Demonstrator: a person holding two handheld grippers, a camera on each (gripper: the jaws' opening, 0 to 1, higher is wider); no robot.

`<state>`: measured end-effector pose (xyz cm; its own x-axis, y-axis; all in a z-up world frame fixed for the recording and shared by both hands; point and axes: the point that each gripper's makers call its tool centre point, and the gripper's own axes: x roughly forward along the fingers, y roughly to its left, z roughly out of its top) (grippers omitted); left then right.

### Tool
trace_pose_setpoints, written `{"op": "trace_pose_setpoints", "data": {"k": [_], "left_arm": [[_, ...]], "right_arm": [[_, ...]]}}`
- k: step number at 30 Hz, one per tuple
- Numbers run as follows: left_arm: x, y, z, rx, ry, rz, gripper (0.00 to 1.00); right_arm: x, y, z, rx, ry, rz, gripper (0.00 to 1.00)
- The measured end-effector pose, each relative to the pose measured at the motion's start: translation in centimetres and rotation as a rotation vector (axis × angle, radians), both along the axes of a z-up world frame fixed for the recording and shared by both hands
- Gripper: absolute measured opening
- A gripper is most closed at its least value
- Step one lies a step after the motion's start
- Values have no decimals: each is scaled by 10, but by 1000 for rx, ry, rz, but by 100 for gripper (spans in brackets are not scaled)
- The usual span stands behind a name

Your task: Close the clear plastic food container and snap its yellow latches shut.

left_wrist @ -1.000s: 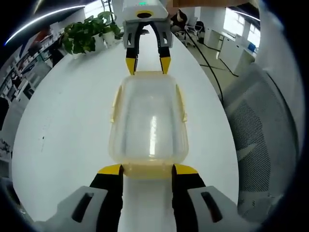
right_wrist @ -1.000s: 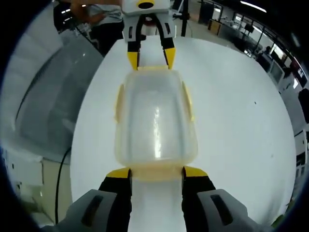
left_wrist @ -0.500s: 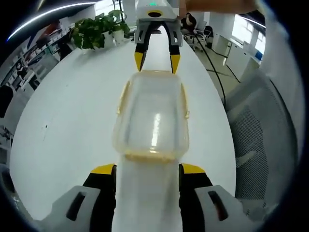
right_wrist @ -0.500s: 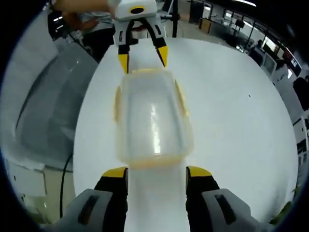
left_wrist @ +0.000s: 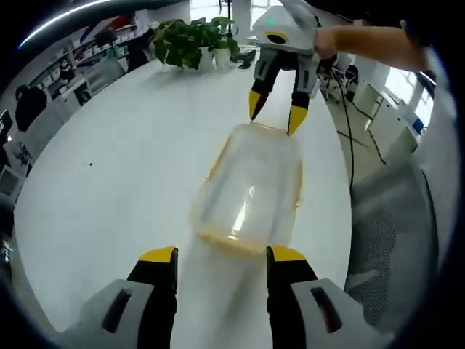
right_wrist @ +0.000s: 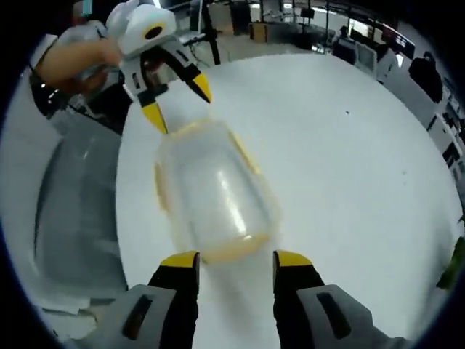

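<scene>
A large white table (left_wrist: pixel 109 167) stands in an open office. Green plants (left_wrist: pixel 192 43) sit at its far end. A grey mesh chair (left_wrist: pixel 389 240) stands beside it.

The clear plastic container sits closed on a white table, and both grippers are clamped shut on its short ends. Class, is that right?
Not quite. The container sits closed on the white table, but neither gripper is clamped on it: in the left gripper view, the left gripper and right gripper stand open, just off its short ends.

The clear plastic food container (left_wrist: pixel 251 190) (right_wrist: pixel 212 195), lid on, yellow latches (left_wrist: pixel 298 190) along its sides, lies flat near the white table's edge.
</scene>
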<state>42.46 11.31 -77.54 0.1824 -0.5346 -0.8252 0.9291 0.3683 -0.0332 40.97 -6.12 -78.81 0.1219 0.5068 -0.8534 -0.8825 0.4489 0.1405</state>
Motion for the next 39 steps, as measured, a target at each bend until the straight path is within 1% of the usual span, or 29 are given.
{"op": "trace_pose_setpoints", "data": {"k": [1, 3, 5, 8, 11, 12, 13, 14, 15, 17, 19, 20, 21, 22, 23, 24, 25, 27, 29, 30, 32, 33, 34, 35, 36, 39], "left_arm": [[-1, 0, 0, -5, 7, 5, 48], [-3, 0, 1, -13, 16, 13, 48], [-4, 1, 2, -20, 27, 35, 48], [-2, 0, 5, -60, 60, 121, 48], [1, 0, 6, -76, 75, 167, 48], [2, -1, 7, -82, 83, 185, 48], [3, 0, 7, -84, 93, 217, 48], [3, 0, 7, -83, 93, 219, 48], [3, -1, 6, -86, 102, 230, 48], [2, -1, 5, -94, 137, 279, 48], [2, -1, 3, -99, 158, 317, 48], [4, 0, 3, -102, 158, 342, 48], [4, 0, 2, -93, 156, 338, 48], [4, 0, 1, -90, 163, 347, 48], [4, -1, 2, -96, 170, 362, 48], [3, -3, 2, -108, 190, 388, 48], [4, -4, 3, -118, 197, 405, 48], [6, -2, 2, -111, 189, 419, 48], [5, -6, 2, -135, 221, 454, 48], [4, -9, 2, -153, 246, 474, 48], [4, -8, -1, -143, 255, 500, 47], [4, -8, -2, -146, 264, 513, 47], [3, -10, -3, -157, 279, 527, 47], [2, -11, -4, -161, 296, 542, 47], [1, -11, -7, -157, 308, 549, 46], [0, -14, -11, -158, 327, 573, 45]], "right_arm": [[-1, 0, 1, 11, 13, -18, 39], [-2, 0, 2, 15, 17, -22, 38], [-3, 1, 3, 28, 32, -48, 38], [-2, 3, 5, 45, 43, -95, 38], [-3, 6, 7, 51, 62, -133, 37], [-2, 5, 6, 41, 67, -154, 37], [-1, 6, 7, 46, 60, -151, 37], [0, 5, 7, 37, 71, -189, 37], [1, 5, 7, 35, 70, -188, 36], [2, 5, 6, 29, 77, -211, 34], [2, 4, 6, 15, 80, -230, 34], [1, 5, 6, 28, 109, -280, 35], [1, 8, 7, 43, 118, -278, 35], [2, 6, 7, 38, 120, -296, 36], [3, 4, 5, 20, 119, -300, 36], [2, 4, 3, 15, 121, -297, 36], [2, 3, 2, 7, 136, -318, 35], [4, 4, 3, 34, 145, -364, 35], [5, 4, 3, 46, 162, -401, 35], [6, 4, 3, 51, 163, -404, 35], [7, 6, 2, 72, 183, -451, 34], [7, 7, 2, 82, 187, -454, 34], [6, 10, 2, 103, 223, -501, 33], [6, 9, 0, 103, 235, -519, 33], [5, 9, -2, 103, 243, -510, 33], [4, 11, -6, 115, 266, -541, 33]]}}
